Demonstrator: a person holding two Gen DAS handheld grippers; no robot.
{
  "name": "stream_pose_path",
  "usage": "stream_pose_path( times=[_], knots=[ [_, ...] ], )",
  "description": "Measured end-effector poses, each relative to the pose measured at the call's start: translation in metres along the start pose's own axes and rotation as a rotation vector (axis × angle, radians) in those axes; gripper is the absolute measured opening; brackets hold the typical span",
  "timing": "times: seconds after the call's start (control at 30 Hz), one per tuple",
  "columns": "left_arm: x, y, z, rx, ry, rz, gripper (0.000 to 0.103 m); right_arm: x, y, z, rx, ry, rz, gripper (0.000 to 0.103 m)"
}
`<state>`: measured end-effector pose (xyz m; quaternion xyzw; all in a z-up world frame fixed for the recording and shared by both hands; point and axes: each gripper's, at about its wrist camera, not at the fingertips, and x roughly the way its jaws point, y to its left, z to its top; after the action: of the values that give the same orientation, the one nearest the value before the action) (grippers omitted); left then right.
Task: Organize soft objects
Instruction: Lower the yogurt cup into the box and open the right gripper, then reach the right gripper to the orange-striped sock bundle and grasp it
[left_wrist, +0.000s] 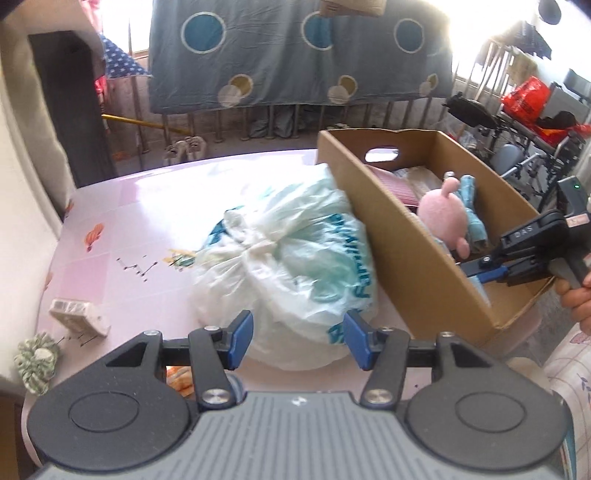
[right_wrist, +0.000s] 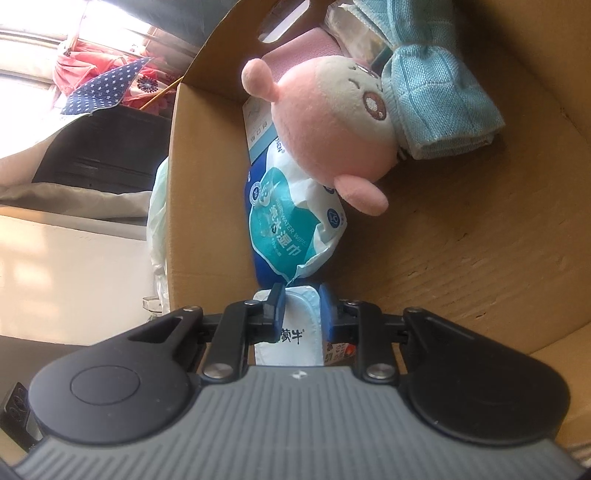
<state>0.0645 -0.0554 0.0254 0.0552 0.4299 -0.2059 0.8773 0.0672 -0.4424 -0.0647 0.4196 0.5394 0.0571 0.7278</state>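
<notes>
Right tool (right_wrist: 302, 308) clamped on thin white soft pack (right_wrist: 295, 332). Left tool (left_wrist: 298, 338) half-open, empty; knotted white plastic bag (left_wrist: 291, 266) ahead: light, slippery, best gripped at knot.

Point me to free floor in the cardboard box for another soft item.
Free: cardboard box floor between the pink plush and the near-right wall. Crowded: wipes pack along the left wall, blue towel at the far end.
</notes>
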Motion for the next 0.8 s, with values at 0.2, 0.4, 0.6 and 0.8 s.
stream_pose_path(
  times=[0.2, 0.4, 0.6, 0.8],
  knots=[
    [-0.017, 0.052, -0.034, -0.097, -0.008, 0.115, 0.06, -0.032, 0.027, -0.008, -0.107, -0.124, -0.067, 0.043],
    [-0.025, 0.089, -0.065, -0.186, -0.009, 0.181, 0.061, -0.062, 0.074, -0.023, -0.237, -0.242, -0.026, 0.047],
    [-0.022, 0.099, -0.085, -0.23, -0.027, 0.215, 0.061, -0.032, 0.136, -0.043, -0.315, -0.153, 0.154, 0.05],
    [-0.006, 0.094, -0.091, -0.106, -0.039, 0.26, 0.061, 0.062, 0.181, -0.078, -0.275, 0.071, 0.25, 0.05]
  ],
)
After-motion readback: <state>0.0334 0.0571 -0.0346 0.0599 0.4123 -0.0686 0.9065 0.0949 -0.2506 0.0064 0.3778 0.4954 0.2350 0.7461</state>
